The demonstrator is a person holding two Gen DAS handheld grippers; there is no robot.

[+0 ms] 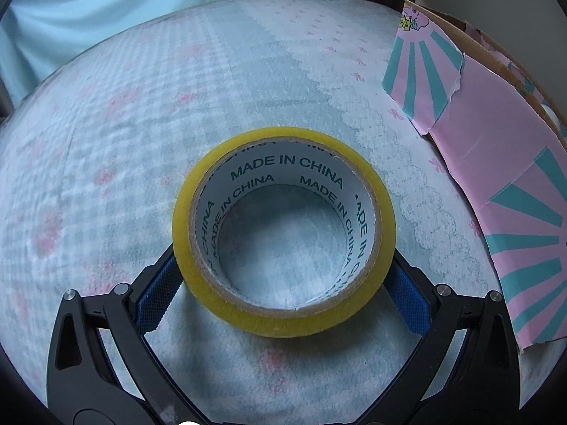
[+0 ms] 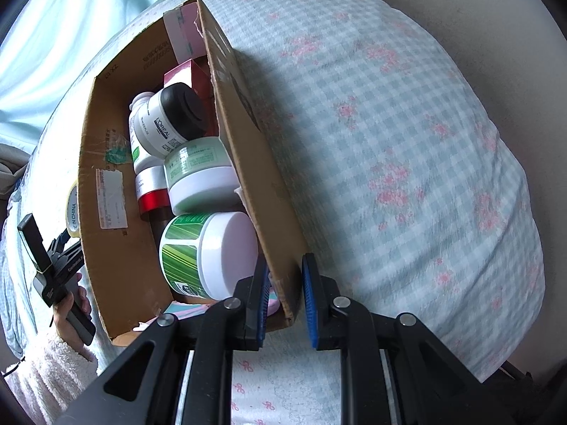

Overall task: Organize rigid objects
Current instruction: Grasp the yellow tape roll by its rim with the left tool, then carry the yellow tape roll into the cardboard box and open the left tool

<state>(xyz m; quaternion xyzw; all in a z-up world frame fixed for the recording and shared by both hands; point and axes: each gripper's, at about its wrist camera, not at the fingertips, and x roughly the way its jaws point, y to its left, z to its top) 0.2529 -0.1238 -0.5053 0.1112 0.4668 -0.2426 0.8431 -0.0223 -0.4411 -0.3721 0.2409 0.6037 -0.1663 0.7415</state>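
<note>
**Tape roll clamped on the bed; box wall pinched at its corner**

The yellow tape roll lies flat on the checked bedspread, its white core printed "MADE IN CHINA" facing up; the left gripper has its jaws spread wide around the roll, the blue pads pressing on its outer band at either side, so the roll is grasped across its full width; just to the right of it stands the pink and teal printed outside of the cardboard box, apart from the roll.

From the right wrist view the same roll shows only as a yellow sliver past the far side of the box, with a hand on the left gripper's handle below it; the box is open at the top and holds a black-lidded L'Oréal jar, a pale green jar with a white lid, a green-labelled tub with a white lid, a red and silver can and a red carton; the right gripper is nearly closed, its pads set on either side of the box's near wall at the lower corner, gripping the cardboard; beyond that wall the bedspread bulges over a rounded mass of bedding.
</note>
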